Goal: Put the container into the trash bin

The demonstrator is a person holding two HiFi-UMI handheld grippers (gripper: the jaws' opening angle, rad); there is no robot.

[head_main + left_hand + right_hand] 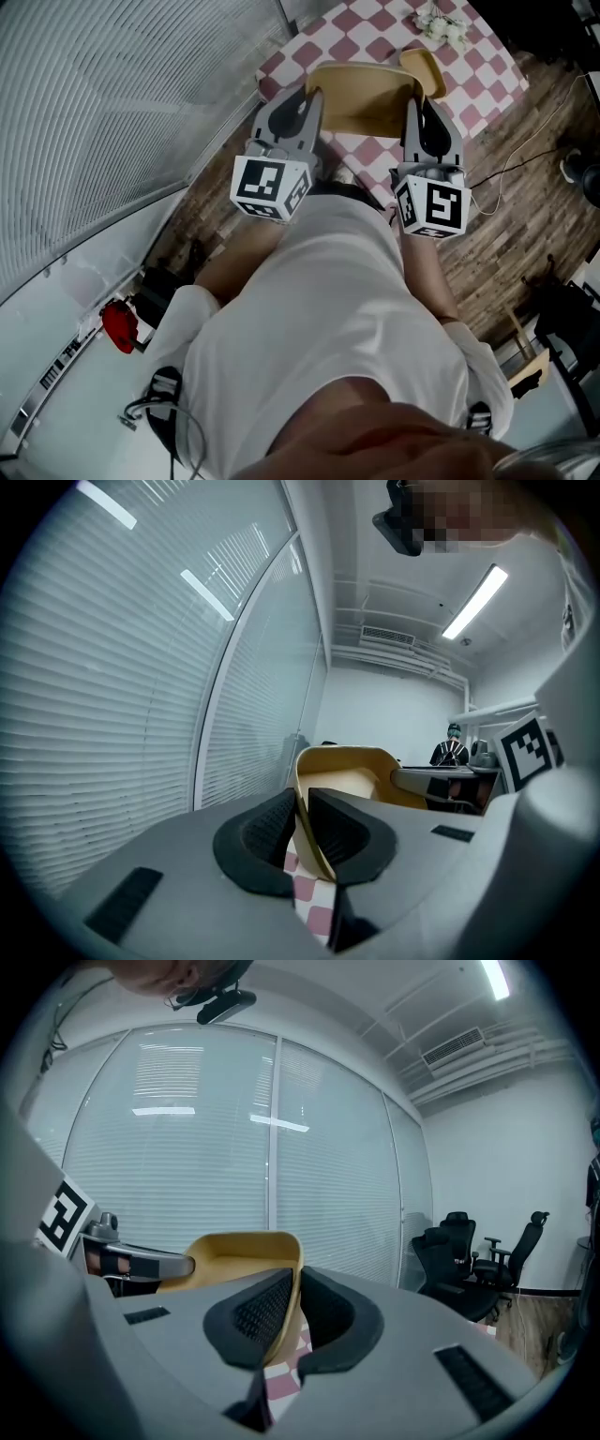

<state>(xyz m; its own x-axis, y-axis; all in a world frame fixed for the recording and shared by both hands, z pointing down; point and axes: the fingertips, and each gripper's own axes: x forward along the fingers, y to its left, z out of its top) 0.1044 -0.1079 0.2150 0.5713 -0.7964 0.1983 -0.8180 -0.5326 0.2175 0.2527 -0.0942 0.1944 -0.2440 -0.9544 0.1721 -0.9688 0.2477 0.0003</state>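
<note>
The step in hand looks like the carry: the one tan container (361, 101) is held up at the top centre of the head view, above the table (487, 58) with its red-and-white checked cloth, and not yet anywhere near a bin. The left gripper (305, 98) is clamped on the container's left wall, the right gripper (419, 105) on its right wall. Each gripper view shows the thin tan wall pinched between the two dark pads, with the checked cloth showing below it. No trash bin shows in any view, so the next move, as I judge it, calls for finding the bin and bringing the container over to it, with both grips kept firm and level so that the shallow walls do not slip or twist. Counted: one container, two grippers, one table, one small bunch of white flowers (442, 24) at the top edge, at least two black office chairs (457, 1252) at the right of the right gripper view, and no bin.
</note>
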